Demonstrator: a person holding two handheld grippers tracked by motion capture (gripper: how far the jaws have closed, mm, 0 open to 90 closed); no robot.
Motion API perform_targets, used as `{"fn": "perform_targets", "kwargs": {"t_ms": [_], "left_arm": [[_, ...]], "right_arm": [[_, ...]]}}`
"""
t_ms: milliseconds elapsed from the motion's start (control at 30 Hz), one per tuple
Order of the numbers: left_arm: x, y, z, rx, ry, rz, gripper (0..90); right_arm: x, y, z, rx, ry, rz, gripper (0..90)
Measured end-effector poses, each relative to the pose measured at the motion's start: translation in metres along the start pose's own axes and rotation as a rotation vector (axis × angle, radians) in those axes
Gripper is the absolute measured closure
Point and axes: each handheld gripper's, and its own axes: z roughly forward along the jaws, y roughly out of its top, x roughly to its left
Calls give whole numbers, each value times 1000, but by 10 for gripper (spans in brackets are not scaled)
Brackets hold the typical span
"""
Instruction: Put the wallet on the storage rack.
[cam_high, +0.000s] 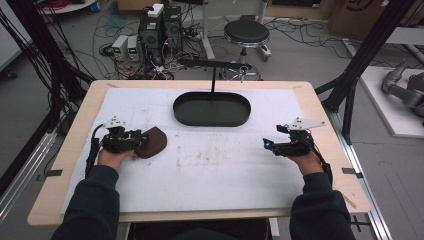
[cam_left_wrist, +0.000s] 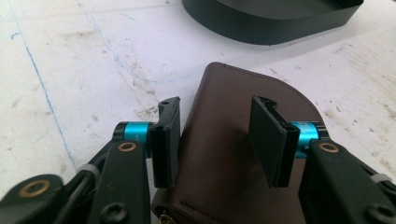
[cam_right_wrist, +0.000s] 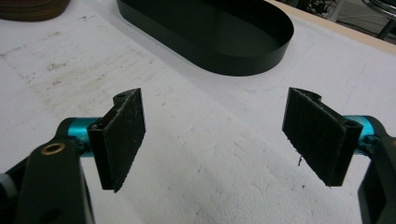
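Desk: wooden top carrying a white, scuffed mat. Left gripper: held in the person's left hand, jaws parted to a moderate gap and set over a brown leather pouch; the pouch lies flat on the mat directly beneath and between the jaws, its rounded end extending past their tips; whether the pads touch the leather cannot be told. Right gripper: held in the right hand, jaws spread wide with bare mat between them, holding nothing. Black oval tray: shallow, with nothing inside it, on the mat ahead of both pairs of jaws, well apart from the pouch.
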Motion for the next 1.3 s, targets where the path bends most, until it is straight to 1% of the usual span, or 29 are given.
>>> {"fn": "perform_targets", "kwargs": {"t_ms": [33, 100, 133, 167, 200, 233, 267, 300, 367, 467, 500, 533, 567, 600, 633, 733, 800, 833, 867, 900, 933, 967, 1000, 1067, 1100, 1133, 1233, 1267, 1300], "left_arm": [[1, 0, -1, -2, -8, -7, 547], [5, -2, -2, -10, -35, -35, 522], [7, -2, -3, -14, -48, -40, 484], [9, -3, -4, -12, -73, -50, 484], [11, -4, -3, -5, -120, -82, 321], [11, -6, 0, 30, -167, -114, 321], [10, -7, 4, 82, -187, -121, 179], [8, -6, 6, 102, -179, -98, 179], [3, -5, 7, 120, -164, -49, 136], [-1, -5, 8, 129, -144, -24, 139], [-2, -4, 8, 133, -130, -13, 153], [-4, -4, 8, 138, -114, 9, 178], [-5, -4, 8, 137, -104, 21, 194], [-6, -4, 7, 135, -95, 30, 224], [-8, -4, 7, 132, -86, 36, 224], [-15, -3, 5, 113, -25, 87, 249], [-22, -1, 4, 94, 33, 125, 255], [-24, -1, 4, 89, 52, 143, 255], [-28, 0, 4, 74, 91, 162, 255], [-29, 1, 3, 70, 120, 182, 256], [-31, 2, 2, 59, 158, 206, 258], [-33, 3, -1, 55, 200, 243, 261], [-34, 3, -2, 47, 231, 263, 266], [-36, 4, -4, 40, 278, 304, 275], [-37, 4, -5, 35, 303, 332, 281], [-39, 5, -6, 32, 341, 374, 287], [-43, 5, -6, 28, 406, 462, 307], [-44, 5, -7, 31, 409, 477, 311], [-44, 4, -6, 30, 411, 481, 313]], "right_arm": [[0, 0, 0, 0, 0, 0, 216], [-1, 0, 2, 6, 7, -1, 217], [0, 1, 3, 6, 8, 1, 217], [0, 1, 3, 6, 8, 1, 217], [0, 1, 5, 10, 14, -4, 225], [0, 1, 5, 10, 14, -4, 225], [0, 1, 6, 17, 22, -10, 244], [0, 1, 6, 17, 22, -10, 244], [0, 1, 8, 22, 19, -12, 244], [0, 1, 7, 23, 18, -10, 243], [0, 1, 7, 20, 16, -9, 244], [-1, 1, 7, 19, 15, -9, 243], [-1, 1, 7, 19, 15, -8, 244], [-1, 1, 7, 19, 13, -9, 244], [-1, 1, 7, 20, 11, -8, 243], [0, 1, 7, 17, 9, -7, 244], [0, 2, 7, 16, 7, -6, 244], [0, 2, 7, 15, 7, -6, 244], [0, 3, 7, 13, 7, -8, 244], [0, 3, 8, 13, 6, -7, 244], [0, 3, 8, 13, 6, -8, 244], [0, 3, 8, 13, 5, -9, 244], [0, 3, 8, 12, 4, -6, 244], [-1, 3, 8, 11, 4, -6, 244], [-1, 3, 8, 12, 4, -5, 244], [-1, 3, 8, 9, 2, -6, 244], [-2, 3, 8, 9, 2, -6, 244], [-1, 3, 8, 10, 2, -5, 244], [-1, 3, 8, 10, 4, -6, 244]]}}
